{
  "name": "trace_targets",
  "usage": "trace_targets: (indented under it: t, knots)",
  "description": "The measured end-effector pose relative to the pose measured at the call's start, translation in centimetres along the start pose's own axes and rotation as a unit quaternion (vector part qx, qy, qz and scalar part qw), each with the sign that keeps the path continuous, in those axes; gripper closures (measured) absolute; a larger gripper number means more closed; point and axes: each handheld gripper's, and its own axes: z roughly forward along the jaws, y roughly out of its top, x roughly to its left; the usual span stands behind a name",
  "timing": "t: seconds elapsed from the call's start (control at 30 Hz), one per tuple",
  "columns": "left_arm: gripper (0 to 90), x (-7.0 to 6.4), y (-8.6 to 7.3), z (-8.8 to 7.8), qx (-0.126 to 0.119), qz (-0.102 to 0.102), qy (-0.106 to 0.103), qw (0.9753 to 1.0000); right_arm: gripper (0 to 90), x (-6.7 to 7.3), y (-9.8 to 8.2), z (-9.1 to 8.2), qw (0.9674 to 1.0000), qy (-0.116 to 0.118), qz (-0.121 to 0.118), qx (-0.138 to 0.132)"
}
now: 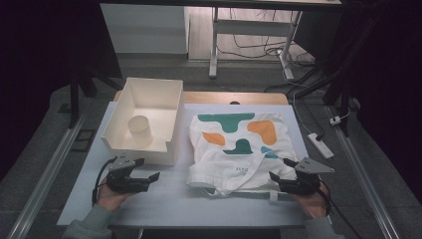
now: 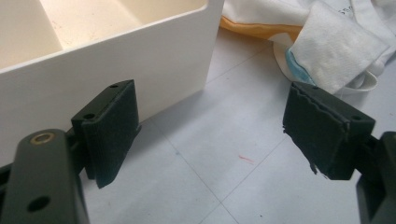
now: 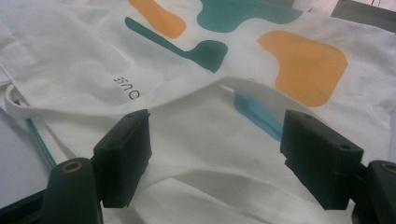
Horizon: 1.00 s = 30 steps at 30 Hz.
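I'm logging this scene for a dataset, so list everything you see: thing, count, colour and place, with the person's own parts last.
tote bag: one, white with green and orange patches, flat on the table's right half
box: one, cream, open-topped, on the table's left half
cup: one, cream, inside the box
table: one, white top
power strip: one, white, on the floor to the right
desk frame: one, white, behind the table
left gripper: one, black, jaws open, below the box
right gripper: one, black, jaws open, at the bag's lower right edge
hands: two, at the bottom edge
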Motion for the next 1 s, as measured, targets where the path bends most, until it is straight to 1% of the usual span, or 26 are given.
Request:
trace_targets:
  t: [0.07,0.13,0.2,0.3,0.43,0.47,0.63,0.83,0.87,0.9,0.93,0.97,1.0]
  knots:
    - [18.9,0.0,0.0,0.0,-0.001,-0.001,0.000,1.0000,24.8,0.0,0.0,0.0,1.0000,0.000,0.000,0.000]
    - [19.0,0.1,0.1,-0.1,-0.002,-0.006,-0.003,1.0000,24.8,-0.1,-0.1,0.0,1.0000,0.003,0.007,-0.003]
    - [19.1,0.1,0.1,-0.2,-0.004,-0.010,-0.002,0.9999,24.8,-0.1,0.0,-0.1,0.9999,0.003,0.010,-0.005]
    - [19.5,0.1,0.1,-0.3,-0.008,-0.014,-0.001,0.9999,24.8,0.0,-0.1,0.0,0.9999,0.003,0.010,-0.005]
    - [19.7,0.0,0.3,-0.4,-0.010,-0.011,-0.002,0.9999,24.9,0.1,-0.1,0.0,1.0000,0.001,0.005,-0.003]
    - [20.0,-0.1,0.2,-0.4,-0.010,-0.007,-0.004,0.9999,25.1,0.1,0.0,0.1,1.0000,0.000,0.004,-0.001]
    - [21.0,0.1,0.2,-0.6,-0.014,-0.011,-0.008,0.9998,25.4,0.1,0.0,0.2,1.0000,-0.003,0.007,0.000]
    - [21.1,-0.2,0.4,-0.5,-0.015,-0.006,-0.008,0.9998,25.5,0.0,-0.1,0.1,0.9999,-0.003,0.010,-0.002]
    - [21.2,-0.4,0.6,-0.6,-0.017,-0.003,-0.014,0.9998,25.5,0.1,-0.1,0.1,1.0000,-0.003,0.009,-0.001]
    - [21.3,-0.4,0.6,-0.6,-0.017,-0.003,-0.014,0.9998,25.5,0.1,-0.1,0.1,1.0000,-0.003,0.009,-0.001]
    - [21.3,-0.7,0.8,-0.9,-0.023,-0.003,-0.023,0.9995,25.5,0.1,-0.1,0.1,0.9999,0.000,0.011,-0.003]
    - [21.3,-0.7,0.8,-0.9,-0.023,-0.003,-0.023,0.9995,25.5,0.2,-0.1,0.1,0.9999,0.000,0.011,-0.004]
    - [21.3,-0.9,1.0,-1.2,-0.028,-0.002,-0.028,0.9992,25.5,0.2,-0.1,0.1,0.9999,-0.001,0.010,-0.004]
